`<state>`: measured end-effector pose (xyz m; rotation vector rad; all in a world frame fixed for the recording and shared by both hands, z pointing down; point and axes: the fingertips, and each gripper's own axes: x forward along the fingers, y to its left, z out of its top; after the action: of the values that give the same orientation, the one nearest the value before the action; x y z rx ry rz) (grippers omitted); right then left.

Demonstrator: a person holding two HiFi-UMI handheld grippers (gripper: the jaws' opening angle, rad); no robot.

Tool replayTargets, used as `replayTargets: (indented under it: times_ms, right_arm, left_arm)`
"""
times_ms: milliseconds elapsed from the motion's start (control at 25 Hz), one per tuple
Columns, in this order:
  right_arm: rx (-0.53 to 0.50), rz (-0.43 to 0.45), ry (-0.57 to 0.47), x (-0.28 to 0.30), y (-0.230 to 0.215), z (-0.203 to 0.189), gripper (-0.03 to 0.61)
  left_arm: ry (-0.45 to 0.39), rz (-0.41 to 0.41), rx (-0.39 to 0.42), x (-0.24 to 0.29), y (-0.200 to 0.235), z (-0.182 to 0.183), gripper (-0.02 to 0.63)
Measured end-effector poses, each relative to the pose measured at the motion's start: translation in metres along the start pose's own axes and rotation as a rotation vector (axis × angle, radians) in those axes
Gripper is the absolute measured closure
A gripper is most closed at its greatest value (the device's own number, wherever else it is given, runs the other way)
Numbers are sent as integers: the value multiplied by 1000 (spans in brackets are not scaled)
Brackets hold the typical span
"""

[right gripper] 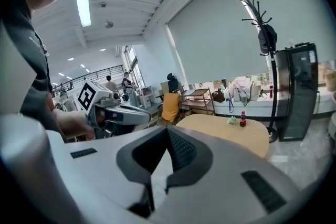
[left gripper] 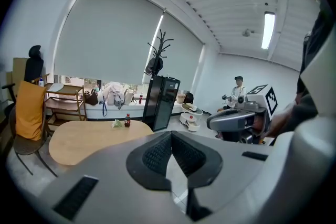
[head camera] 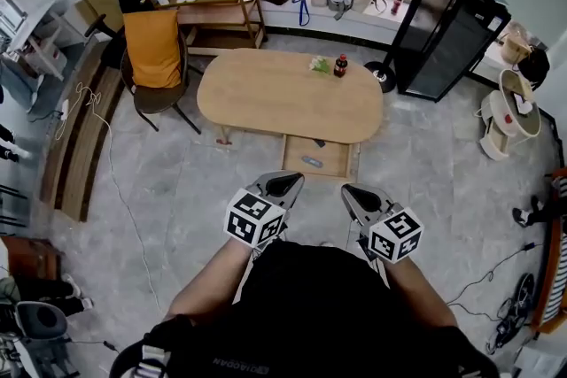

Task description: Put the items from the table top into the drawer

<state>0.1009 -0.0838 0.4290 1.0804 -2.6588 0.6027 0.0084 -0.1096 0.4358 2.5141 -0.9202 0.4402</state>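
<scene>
An oval wooden table (head camera: 266, 97) stands ahead of me, well out of reach. At its far right edge stand a small dark cola bottle (head camera: 340, 65) and a crumpled green item (head camera: 320, 64). Under the near edge, a wooden drawer (head camera: 292, 157) is pulled out, with a bluish item (head camera: 311, 161) and a small dark piece inside. My left gripper (head camera: 285, 183) and right gripper (head camera: 357, 193) are held side by side in front of my body, both shut and empty. The left gripper view shows the bottle (left gripper: 127, 121) far off, and the right gripper view shows the bottle (right gripper: 242, 119) too.
A chair draped in orange cloth (head camera: 152, 49) stands left of the table, with a wooden shelf cart (head camera: 217, 9) behind it. A tall black cabinet (head camera: 447, 31) and a coat stand are at the right. A cable (head camera: 115, 173) trails over the floor at the left.
</scene>
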Motion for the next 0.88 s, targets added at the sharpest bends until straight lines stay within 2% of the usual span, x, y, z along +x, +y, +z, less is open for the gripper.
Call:
replayTargets:
  times_ms: [240,360,480,640,880]
  right_arm:
    - [-18,38,-14,-41,11,-30,575]
    - [10,41,18,-49,12,-52,575]
    - [51,32,38,-50,16,-66,575]
    - [87,-6,13,-40,20,-64,575]
    - [86,-45,-24,-20,33,-56,575]
  left_arm:
    - [-19,59,-25,-9,-42,-27,609]
    - [21,84,-59,-13,-52,-50,609]
    - [61,70,-49,-19,-57,-61,609]
    - [119,51,-12,-20,-44,-62,609]
    - [124,-11,52,-24,-30,-47,609]
